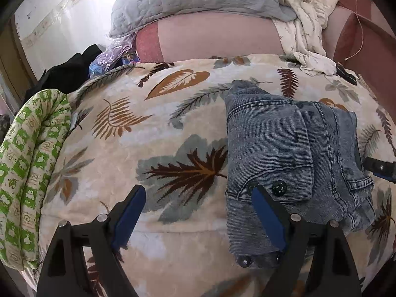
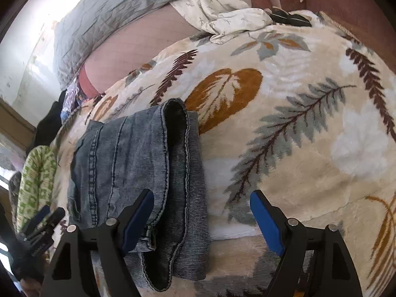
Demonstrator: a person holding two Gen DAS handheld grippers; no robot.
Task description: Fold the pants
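Two grippers, both with jaws spread wide and nothing between the pads. Your left gripper (image 1: 198, 190) sits low over the leaf-print fleece blanket (image 1: 148, 128); its right-hand blue pad lies over the near edge of the folded jeans (image 1: 292, 153), just beside the dark waistband button (image 1: 279, 187), but I cannot tell whether it touches the fabric. From the left wrist camera the jeans lie at about 2 o'clock of the frame centre, folded into a compact stack with a pocket and waistband edge facing you. Your right gripper (image 2: 201, 198) is likewise open over the blanket (image 2: 297, 148); from its camera the jeans (image 2: 138, 173) lie at about 8 o'clock of centre, with a leg hem opening (image 2: 177, 116) at the far end and the left-hand pad over the denim's near portion. The tip of the right gripper shows at 3 o'clock in the left view (image 1: 378, 168), just beside the jeans; the left gripper body shows at 8 o'clock in the right view (image 2: 42, 225). A green-and-white patterned roll (image 1: 32, 173) lies along the blanket's left edge at 9 o'clock. Beyond the blanket, at 12 o'clock, a grey quilted pillow (image 1: 193, 0) rests on a pink sheet (image 1: 210, 39), with crumpled white floral fabric (image 1: 304, 24) at 1 o'clock.
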